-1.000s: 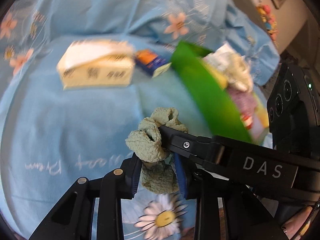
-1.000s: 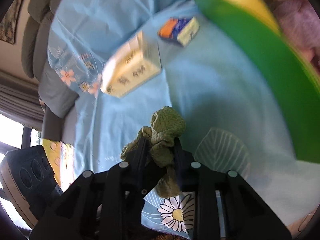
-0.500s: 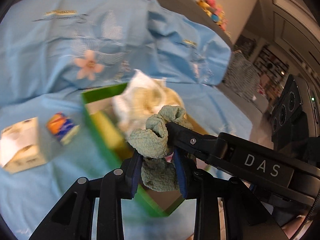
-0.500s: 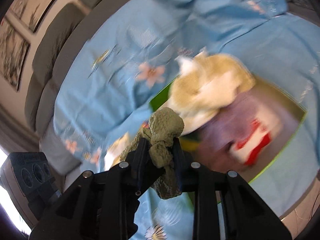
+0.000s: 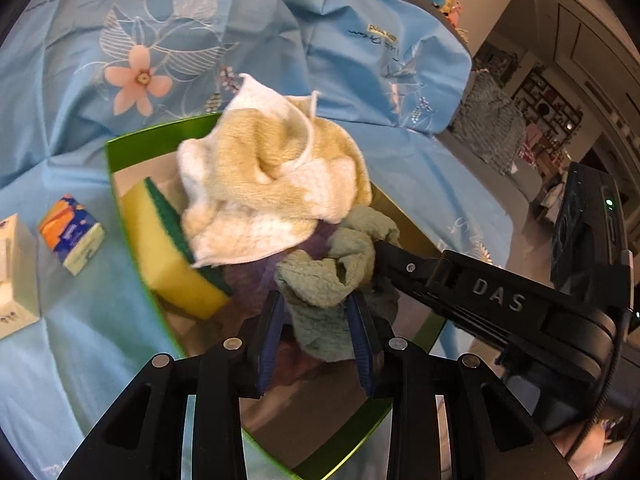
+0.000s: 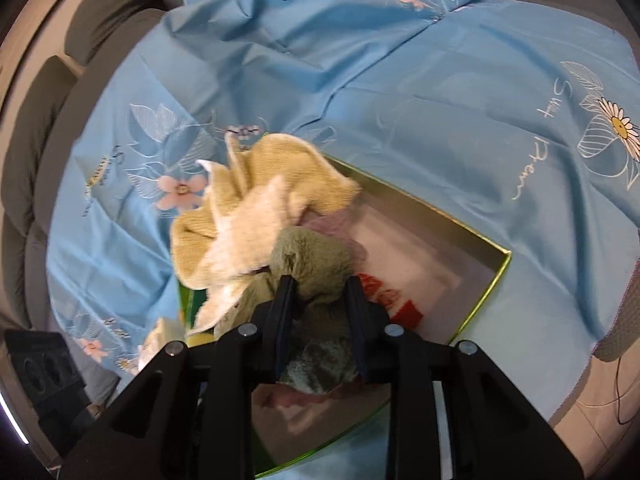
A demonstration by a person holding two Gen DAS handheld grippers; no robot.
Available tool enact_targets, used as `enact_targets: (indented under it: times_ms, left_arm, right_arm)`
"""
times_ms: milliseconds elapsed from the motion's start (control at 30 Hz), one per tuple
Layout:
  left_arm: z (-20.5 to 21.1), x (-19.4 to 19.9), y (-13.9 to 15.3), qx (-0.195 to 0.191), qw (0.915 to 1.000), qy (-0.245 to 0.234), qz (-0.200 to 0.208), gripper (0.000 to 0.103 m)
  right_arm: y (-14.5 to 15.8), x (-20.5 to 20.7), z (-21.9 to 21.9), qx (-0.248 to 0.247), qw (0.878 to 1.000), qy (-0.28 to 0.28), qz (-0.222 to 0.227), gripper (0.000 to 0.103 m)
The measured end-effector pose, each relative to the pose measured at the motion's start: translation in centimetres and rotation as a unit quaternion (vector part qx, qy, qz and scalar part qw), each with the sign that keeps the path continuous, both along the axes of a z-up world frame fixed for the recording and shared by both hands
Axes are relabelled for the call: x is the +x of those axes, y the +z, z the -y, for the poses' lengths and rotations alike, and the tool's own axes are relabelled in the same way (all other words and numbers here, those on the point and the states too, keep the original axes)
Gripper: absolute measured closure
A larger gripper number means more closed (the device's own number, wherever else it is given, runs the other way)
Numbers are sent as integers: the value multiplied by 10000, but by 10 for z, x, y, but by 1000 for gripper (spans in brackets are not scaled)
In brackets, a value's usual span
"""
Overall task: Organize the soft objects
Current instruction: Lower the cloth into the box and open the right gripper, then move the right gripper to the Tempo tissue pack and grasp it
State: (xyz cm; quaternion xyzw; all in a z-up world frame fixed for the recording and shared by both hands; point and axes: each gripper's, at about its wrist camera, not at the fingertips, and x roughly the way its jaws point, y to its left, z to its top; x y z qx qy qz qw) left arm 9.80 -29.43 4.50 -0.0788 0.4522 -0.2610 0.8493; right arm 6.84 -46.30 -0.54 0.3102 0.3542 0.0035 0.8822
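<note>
Blue floral sheet (image 5: 280, 40) covers the whole surface, draped over a grey sofa (image 6: 100, 20) at the back. On the sheet sits a green box (image 5: 120, 152) with a shiny inner floor, already partly full. Inside: a tan-and-white towel (image 5: 272, 176) bunched on top, a yellow sponge (image 5: 160, 248) with a green scrub face leaning on the box's left wall, and purple fabric (image 5: 248, 276) under the towel. The right wrist view also shows something red and white (image 6: 384, 296) on the box floor, too blurred to name. Outside the box, on the left: a cream tissue box (image 5: 16, 276) and a small orange-and-blue packet (image 5: 72, 232).

Task item is the green cloth (image 5: 332, 280), crumpled and held over the box interior, just beside the towel. Left gripper (image 5: 316, 328) pinches its lower part between blue pads. Right gripper (image 6: 320, 312) pinches another fold of the same cloth, its finger crossing the left view from the right. Both sets of jaws stand narrow, with cloth bulging out above them.

Handling guess: very light, limp, compressible, not fragile and unlikely to slip given the nubby weave. It will not hold shape and loose tails will droop, possibly over the rim. A bunched thick fold is the best place to grip, not a single edge. Likely next step is release into the free space near the box's front, though that is only a guess.
</note>
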Motion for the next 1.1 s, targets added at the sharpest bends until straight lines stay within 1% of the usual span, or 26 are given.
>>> enact_targets:
  times_ms: [67, 133, 167, 200, 233, 300, 367, 400, 433, 533, 633, 733, 833, 867, 933, 1000, 1067, 1100]
  left_arm:
    - [-8, -4, 5, -50, 10000, 35, 16, 71]
    - [-18, -7, 12, -134, 9999, 71, 44, 64]
    - [-23, -8, 16, -160, 9998, 95, 63, 51]
    - [-30, -11, 21, -187, 9997, 139, 95, 42]
    - [-35, -12, 25, -217, 9995, 186, 131, 42]
    - [-48, -18, 34, -316, 9989, 261, 223, 40]
    - [-64, -24, 43, -380, 9981, 366, 308, 39]
    - [-70, -25, 46, -392, 9978, 422, 338, 38]
    - [-78, -27, 49, -417, 9971, 510, 384, 38]
    - [-103, -31, 55, -481, 9951, 754, 429, 37]
    - [-127, -34, 55, -432, 9929, 1010, 451, 37]
    - [-154, -36, 52, -343, 9899, 1295, 459, 37]
    - [-182, -36, 46, -260, 9869, 1545, 376, 37]
    - [-191, -36, 44, -246, 9855, 1642, 348, 37]
    - [-212, -36, 37, -237, 9819, 1861, 258, 37]
    - [-228, -36, 28, -277, 9790, 2010, 171, 37]
    - [-243, -37, 18, -344, 9762, 2141, 41, 37]
    - [-249, -35, 11, -354, 9750, 2194, -42, 37]
  right_arm:
    - [0, 3, -2, -158, 9998, 11, -86, 69]
    - [2, 1, -3, -261, 9996, -16, -92, 39]
    - [7, -2, -5, -308, 9995, -76, -23, 33]
    - [9, -1, -4, -317, 9994, -105, 30, 25]
    - [14, -4, -6, -339, 9993, -130, 119, 21]
    - [22, -5, -12, -450, 9988, -113, 182, 19]
    - [31, -5, -22, -695, 9974, -50, 175, 15]
    - [34, -5, -26, -782, 9967, -9, 193, 9]
    - [39, -6, -31, -862, 9960, 44, 239, 6]
    - [52, -9, -50, -1080, 9929, 204, 456, 1]
    - [64, -7, -74, -1450, 9871, 406, 553, 1]
    - [73, -5, -96, -1657, 9819, 657, 643, 1]
    - [83, -1, -125, -1911, 9728, 1042, 792, 1]
    - [84, 5, -139, -1986, 9676, 1341, 799, 1]
    - [81, 19, -161, -2119, 9584, 1801, 649, 1]
    - [77, 32, -181, -2246, 9498, 2126, 467, 1]
    - [70, 54, -204, -2339, 9391, 2511, 190, 3]
    - [66, 64, -214, -2396, 9351, 2610, 71, 4]
